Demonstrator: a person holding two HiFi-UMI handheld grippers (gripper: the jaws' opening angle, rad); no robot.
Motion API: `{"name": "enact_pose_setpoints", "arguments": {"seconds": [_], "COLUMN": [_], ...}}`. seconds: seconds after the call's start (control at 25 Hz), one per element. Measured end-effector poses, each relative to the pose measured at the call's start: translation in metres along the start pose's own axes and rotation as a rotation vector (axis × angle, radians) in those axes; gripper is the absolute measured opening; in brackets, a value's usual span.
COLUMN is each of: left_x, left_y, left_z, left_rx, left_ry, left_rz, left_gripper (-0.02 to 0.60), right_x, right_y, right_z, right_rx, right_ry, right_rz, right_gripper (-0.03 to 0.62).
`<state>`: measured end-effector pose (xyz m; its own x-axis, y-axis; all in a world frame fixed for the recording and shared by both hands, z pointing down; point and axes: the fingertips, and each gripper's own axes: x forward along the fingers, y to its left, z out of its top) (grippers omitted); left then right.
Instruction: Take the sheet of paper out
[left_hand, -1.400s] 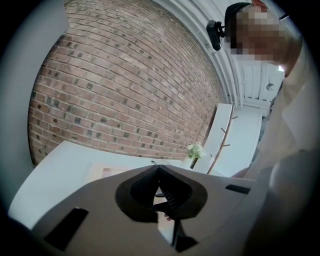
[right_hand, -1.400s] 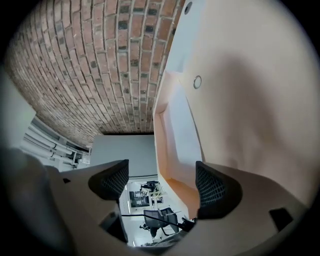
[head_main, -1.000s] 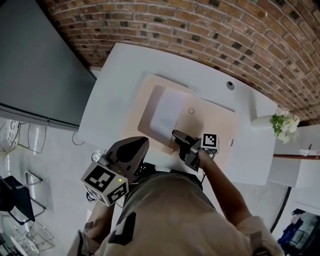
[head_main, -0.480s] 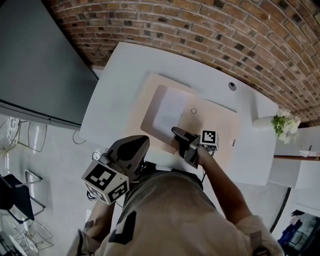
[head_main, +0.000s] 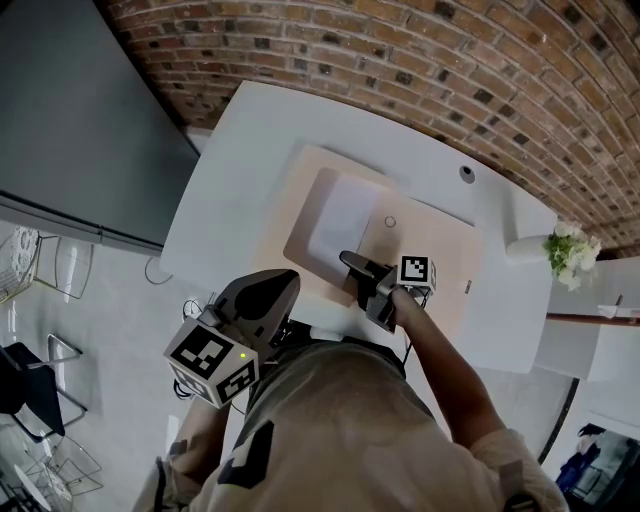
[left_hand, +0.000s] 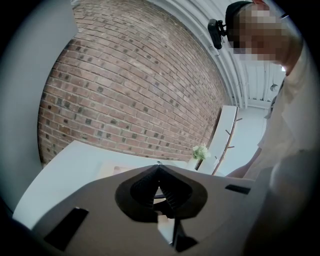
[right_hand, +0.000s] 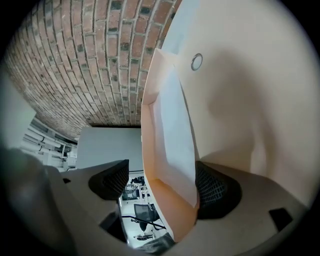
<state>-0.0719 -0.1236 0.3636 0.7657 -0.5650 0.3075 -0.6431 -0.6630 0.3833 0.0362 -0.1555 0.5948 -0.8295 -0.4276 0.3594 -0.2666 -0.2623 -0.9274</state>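
Evidently straddled paper and envelope lip with right claw released, ready to pinch; held left claw clenched, empty, behind it.

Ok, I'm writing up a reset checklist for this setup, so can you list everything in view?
table: one, white, against the wall
envelope: one, tan, flat on the table
sheet of paper: one, white, showing at the envelope's open left end
fastener: one, round, metallic, on the envelope
grommet: one, round, grey, in the table near its far edge
flowers: one bunch, white and green, at the table's right end
brick wall: one, red-brown, behind the table
panel: one, dark grey, left of the table
left gripper: one, grey, jaws shut, empty
right gripper: one, grey, jaws open, envelope edge and sheet between them
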Motion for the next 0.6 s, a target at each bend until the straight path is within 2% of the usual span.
{"name": "enact_pose_setpoints", "arguments": {"seconds": [0.24, 0.44, 0.6], "left_x": [-0.003, -0.002, -0.002], "left_y": [0.002, 0.004, 0.005], "left_z": [0.002, 0.000, 0.000], "left_rx": [-0.012, -0.015, -0.010], "left_ry": [-0.006, -0.003, -0.006], "left_rz": [0.010, 0.010, 0.004], "left_gripper": [0.014, 0.014, 0.014], "right_x": [0.003, 0.004, 0.009], "right_y": [0.003, 0.002, 0.008], "right_z": [0.002, 0.012, 0.014], "right_rx": [-0.015, -0.046, -0.056], "right_ry": [0.008, -0.030, -0.025], "right_rz": [0.016, 0.003, 0.031], "right_gripper": [0.397, 0.397, 0.397]}}
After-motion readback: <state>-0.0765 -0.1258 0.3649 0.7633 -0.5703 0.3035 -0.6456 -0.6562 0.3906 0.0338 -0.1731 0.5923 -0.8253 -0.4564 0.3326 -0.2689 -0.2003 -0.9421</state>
